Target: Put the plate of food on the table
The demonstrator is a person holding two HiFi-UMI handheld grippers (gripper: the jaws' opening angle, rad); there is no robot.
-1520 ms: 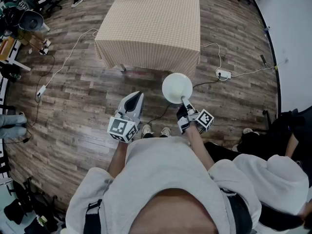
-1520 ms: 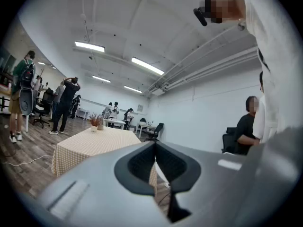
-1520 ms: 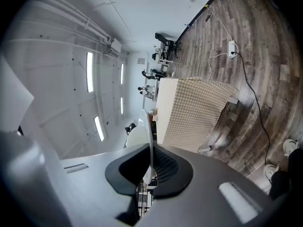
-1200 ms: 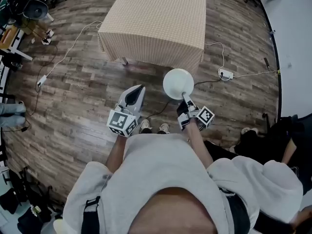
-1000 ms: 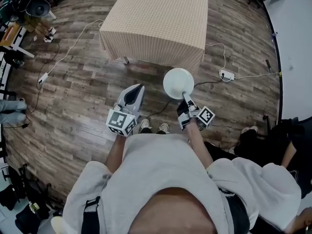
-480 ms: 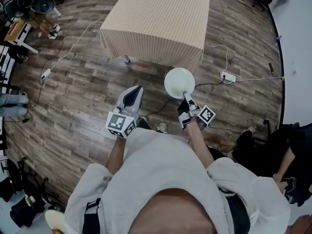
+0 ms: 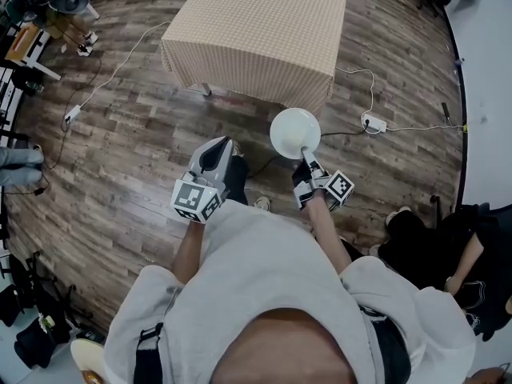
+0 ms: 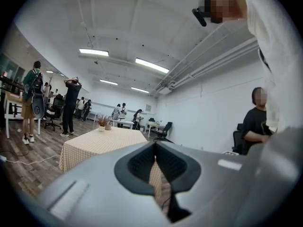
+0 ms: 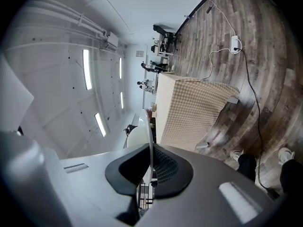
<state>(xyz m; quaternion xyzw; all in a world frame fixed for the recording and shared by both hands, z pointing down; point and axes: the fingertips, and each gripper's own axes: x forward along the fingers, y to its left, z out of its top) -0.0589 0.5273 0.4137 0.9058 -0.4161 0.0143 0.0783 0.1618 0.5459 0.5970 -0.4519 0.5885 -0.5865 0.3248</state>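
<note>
A round white plate hangs over the wooden floor, just short of the table with the beige checked cloth. Its face looks plain white from above. My right gripper is shut on the plate's near rim. In the right gripper view the plate stands edge-on between the pads of the right gripper, with the table beyond. My left gripper is held to the left of the plate, shut with nothing in it. In the left gripper view the left gripper points at the table.
White cables and a power strip lie on the floor beside the table's near right corner. A small potted plant stands at the table's far end. A person in dark clothes sits at the right. Equipment crowds the far left.
The person has stepped forward: a dark trouser leg now shows beside the left gripper. The plate stays in the right gripper's hold, and both grippers keep their places in front of the body.
</note>
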